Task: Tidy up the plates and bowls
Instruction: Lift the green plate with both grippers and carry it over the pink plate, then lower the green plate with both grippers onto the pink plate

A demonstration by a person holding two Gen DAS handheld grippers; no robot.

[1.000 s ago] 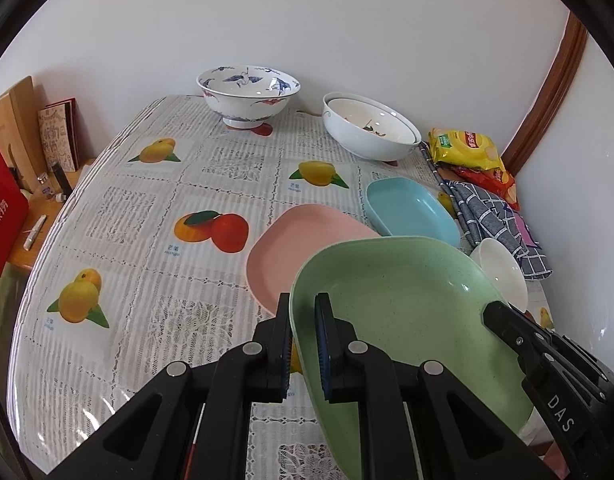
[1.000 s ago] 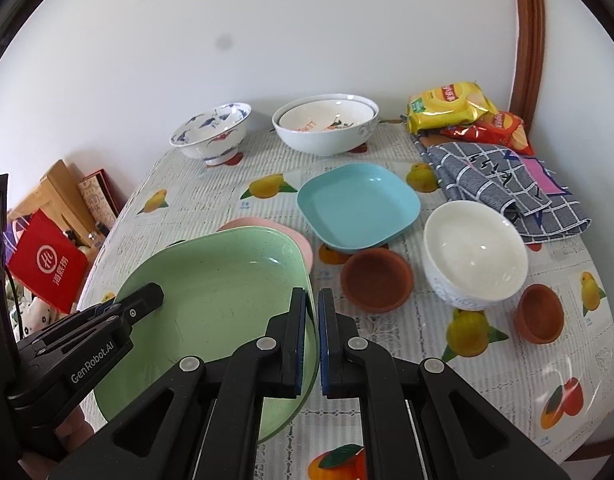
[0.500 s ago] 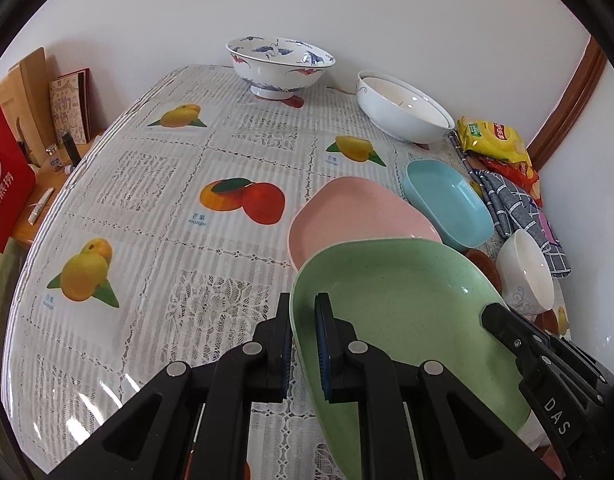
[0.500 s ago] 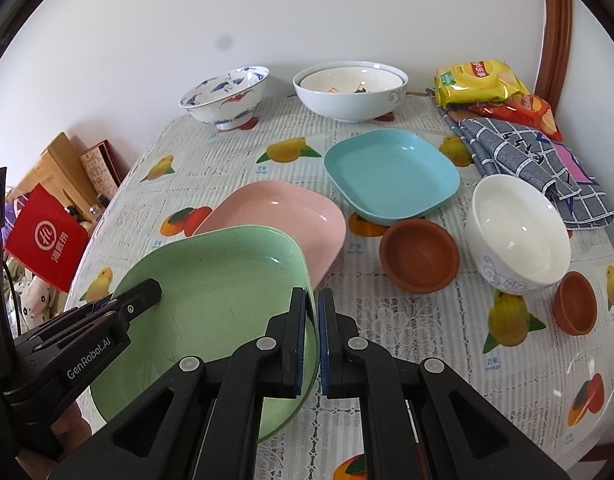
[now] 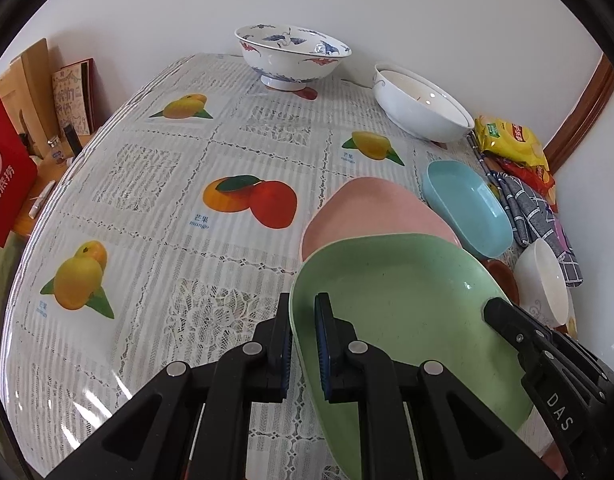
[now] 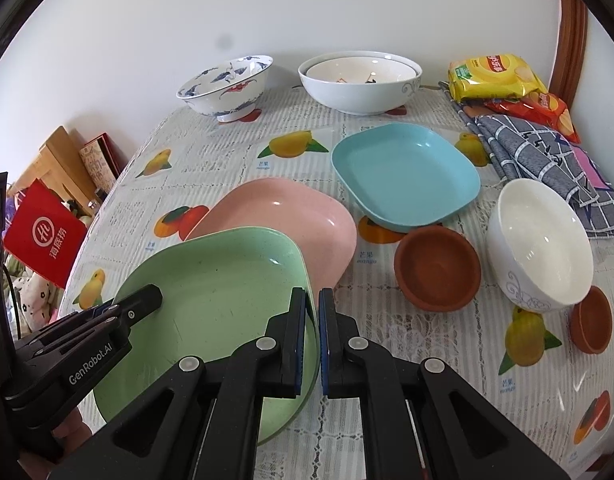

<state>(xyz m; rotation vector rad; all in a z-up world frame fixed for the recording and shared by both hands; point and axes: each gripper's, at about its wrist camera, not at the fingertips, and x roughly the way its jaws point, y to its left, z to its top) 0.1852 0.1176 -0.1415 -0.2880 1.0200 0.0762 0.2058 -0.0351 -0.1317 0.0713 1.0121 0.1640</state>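
Both grippers, left gripper [image 5: 303,312] and right gripper [image 6: 311,308], clamp the green plate [image 6: 211,300] by opposite rims; its far edge seems to overlap the pink plate [image 6: 283,216] at one o'clock

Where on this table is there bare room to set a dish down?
Free: the wide cloth left of the pink plate, from the blue-patterned bowl down to the near edge. Crowded: the right side, with blue plate, white bowl, brown dishes, towel.

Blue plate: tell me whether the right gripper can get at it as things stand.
Probably not yet. The right gripper is shut on the green plate's rim, as is the left gripper. The blue plate lies uncovered beyond the pink plate.
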